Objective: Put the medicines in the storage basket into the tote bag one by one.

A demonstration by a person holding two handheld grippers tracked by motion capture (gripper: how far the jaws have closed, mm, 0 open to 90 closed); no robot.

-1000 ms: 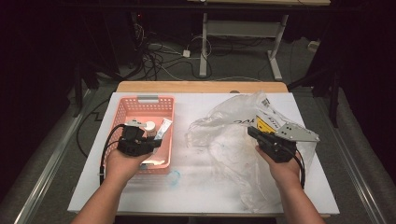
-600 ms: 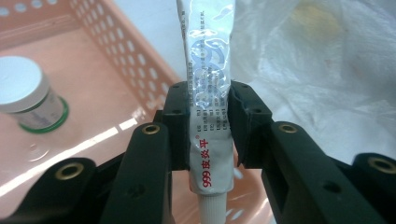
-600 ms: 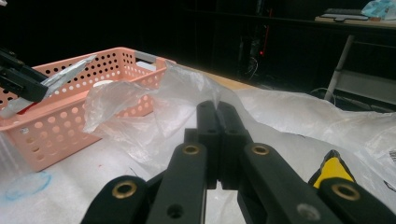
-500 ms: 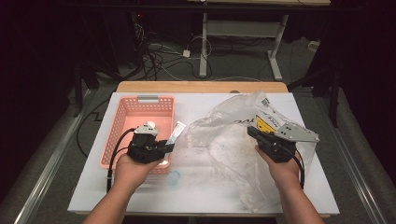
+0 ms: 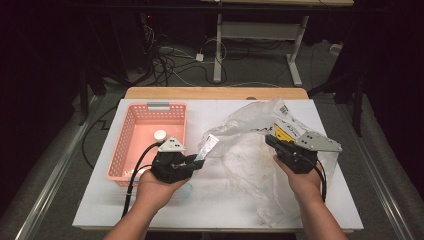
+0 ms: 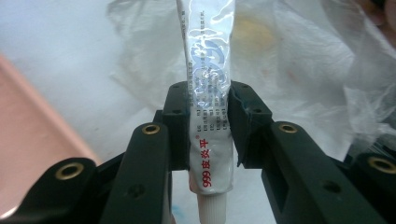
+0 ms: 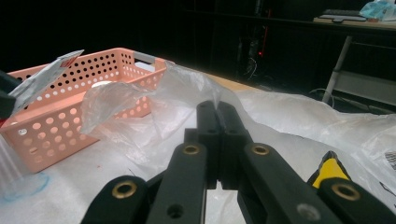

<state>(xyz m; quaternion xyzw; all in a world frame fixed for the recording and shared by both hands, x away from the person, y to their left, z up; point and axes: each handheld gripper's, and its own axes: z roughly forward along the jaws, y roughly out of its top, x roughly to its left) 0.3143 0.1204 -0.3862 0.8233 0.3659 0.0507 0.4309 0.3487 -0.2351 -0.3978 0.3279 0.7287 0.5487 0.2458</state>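
White counter [image 5: 220, 210], dark room behind. Left gripper [image 5: 196, 161] clamps a silver ointment tube [image 6: 209, 116], raised between the pink basket [image 5: 131, 165] and clear plastic bag [image 5: 250, 150]. Right gripper [image 7: 218, 112] pinches bag film, jaws fully closed.

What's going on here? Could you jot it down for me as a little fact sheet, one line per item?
Setting: white table in a dark room
Left gripper: fingers shut on a white ointment tube, held above the table between basket and bag
Right gripper: fingers shut, pinching the edge of a clear plastic bag
Basket: pink, perforated, on the table's left; a small white round thing lies inside
Tube's heading: probably the bag, judging by where it points
Bag label: yellow sticker near the right gripper
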